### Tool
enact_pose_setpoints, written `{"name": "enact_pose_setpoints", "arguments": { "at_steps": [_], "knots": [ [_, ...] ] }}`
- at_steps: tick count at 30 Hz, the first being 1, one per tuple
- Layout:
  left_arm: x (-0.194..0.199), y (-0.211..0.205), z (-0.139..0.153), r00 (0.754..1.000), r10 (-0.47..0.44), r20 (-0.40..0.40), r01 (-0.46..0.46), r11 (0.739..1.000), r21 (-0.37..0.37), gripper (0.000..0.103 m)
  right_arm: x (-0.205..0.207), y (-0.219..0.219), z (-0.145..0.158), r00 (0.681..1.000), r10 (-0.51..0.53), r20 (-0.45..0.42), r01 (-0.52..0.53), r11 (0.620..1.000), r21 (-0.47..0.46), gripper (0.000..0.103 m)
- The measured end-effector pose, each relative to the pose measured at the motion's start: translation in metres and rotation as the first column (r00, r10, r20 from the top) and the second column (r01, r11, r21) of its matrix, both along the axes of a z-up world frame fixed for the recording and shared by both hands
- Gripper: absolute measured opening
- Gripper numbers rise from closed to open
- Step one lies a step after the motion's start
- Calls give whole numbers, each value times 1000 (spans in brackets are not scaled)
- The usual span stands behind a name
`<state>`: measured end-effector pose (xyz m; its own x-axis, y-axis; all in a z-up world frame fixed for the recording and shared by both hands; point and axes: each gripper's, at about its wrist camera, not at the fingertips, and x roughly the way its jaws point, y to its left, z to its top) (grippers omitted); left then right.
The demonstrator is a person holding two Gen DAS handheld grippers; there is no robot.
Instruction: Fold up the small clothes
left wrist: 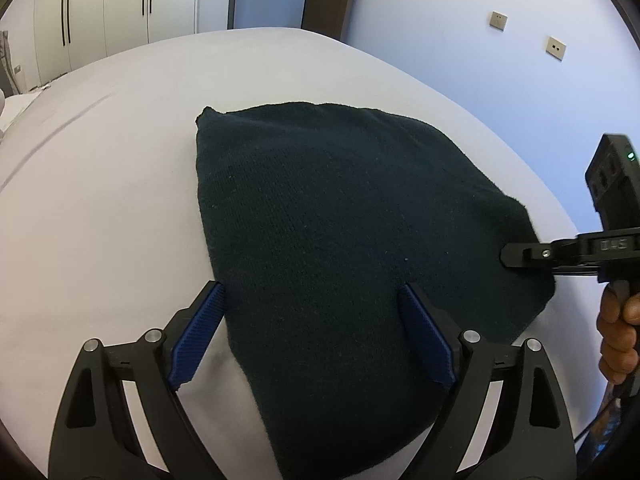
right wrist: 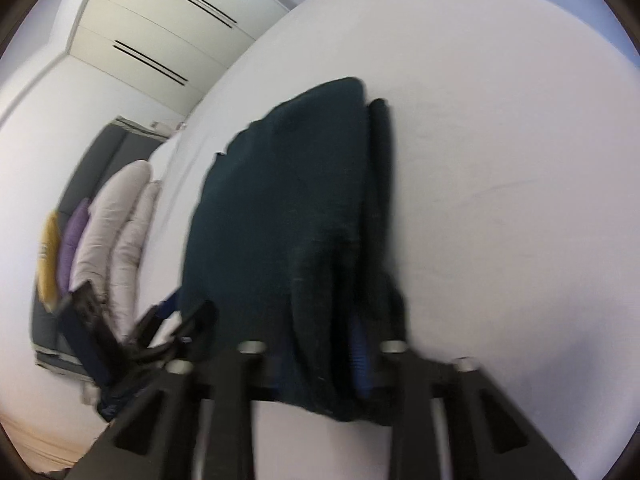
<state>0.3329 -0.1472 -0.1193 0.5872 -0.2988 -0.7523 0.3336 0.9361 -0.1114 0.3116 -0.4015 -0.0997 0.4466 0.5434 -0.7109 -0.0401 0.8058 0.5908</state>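
Observation:
A dark green knitted garment (left wrist: 340, 240) lies folded on the white bed (left wrist: 100, 200). My left gripper (left wrist: 312, 300) is open over its near left part, blue pads (left wrist: 198, 336) wide apart, the left pad off the cloth's edge. My right gripper (left wrist: 508, 256) enters from the right at the garment's right edge. In the blurred right wrist view the garment (right wrist: 288, 220) bunches between the right gripper's (right wrist: 320, 360) fingers, which look closed on its edge. The left gripper (right wrist: 176, 320) shows at the cloth's left side.
The bed's right edge runs along a pale blue wall (left wrist: 480, 60) with sockets. White wardrobes (left wrist: 100, 8) and a door stand beyond the bed. Pillows and coloured cushions (right wrist: 100, 232) lie on a grey sofa left of the bed.

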Motion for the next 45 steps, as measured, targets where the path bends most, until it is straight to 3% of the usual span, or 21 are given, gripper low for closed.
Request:
{"name": "enact_pose_setpoints", "arguments": {
  "at_steps": [2, 10, 12, 14, 16, 17, 20, 23, 27, 30, 32, 33, 34, 39, 43, 45],
  "knots": [
    [-1, 0, 1, 1000, -6, -1, 6, 1000, 1, 88, 0, -12, -5, 999, -34, -12, 35, 997, 66, 9],
    [-3, -9, -3, 999, -34, 42, 31, 998, 63, 88, -16, -34, -12, 996, -92, 4, 91, 985, 145, 8],
    [2, -10, -16, 999, -36, 3, 36, 996, 78, 93, -14, -36, -26, 995, -99, -10, 100, 980, 171, 8],
    [9, -4, -33, 996, -40, -76, 41, 999, 17, 97, -13, -41, -41, 994, -113, 8, 108, 965, 239, 6],
    [13, 5, -37, 995, -39, -92, 36, 999, -32, 98, -16, -46, -41, 995, -102, 24, 91, 957, 276, 8],
    [13, 4, -36, 995, -40, -92, 38, 999, -25, 98, -18, -46, -36, 995, -98, 24, 88, 959, 268, 10],
    [14, 4, -37, 995, -39, -88, 38, 999, -13, 98, -29, -49, -10, 991, -130, 44, 122, 979, 162, 29],
    [14, 6, -37, 996, -36, -81, 35, 999, -15, 98, -38, -44, 26, 975, -185, 124, 184, 983, 14, 32],
    [15, 8, -38, 996, -32, -79, 32, 999, -7, 98, -27, -5, 55, 976, -56, 212, 41, 996, 75, 32],
    [14, 10, -38, 997, -29, -76, 29, 1000, 1, 98, -12, 26, 43, 985, 16, 171, -28, 997, 69, 32],
    [5, 7, -35, 997, -29, -74, 29, 1000, 4, 98, -8, 31, 18, 994, 30, 108, -37, 997, 60, 32],
    [5, 7, -36, 997, -28, -76, 29, 1000, 6, 98, -10, 29, 5, 997, 18, 78, -20, 999, 28, 20],
    [4, 7, -36, 997, -29, -75, 30, 1000, 9, 99, -14, 29, -3, 997, 9, 75, -9, 1000, 3, 1],
    [5, 7, -33, 997, -29, -76, 29, 1000, 1, 98, -34, -8, -21, 992, -62, 113, 47, 991, 128, 0],
    [5, 4, -22, 998, -17, -66, 18, 1000, 20, 96, -36, -6, -21, 988, -48, 148, 34, 995, 94, 0],
    [4, 4, -12, 999, -17, -43, 19, 999, 50, 90, -31, -5, -24, 987, -52, 151, 36, 994, 105, 0]
  ]
}}
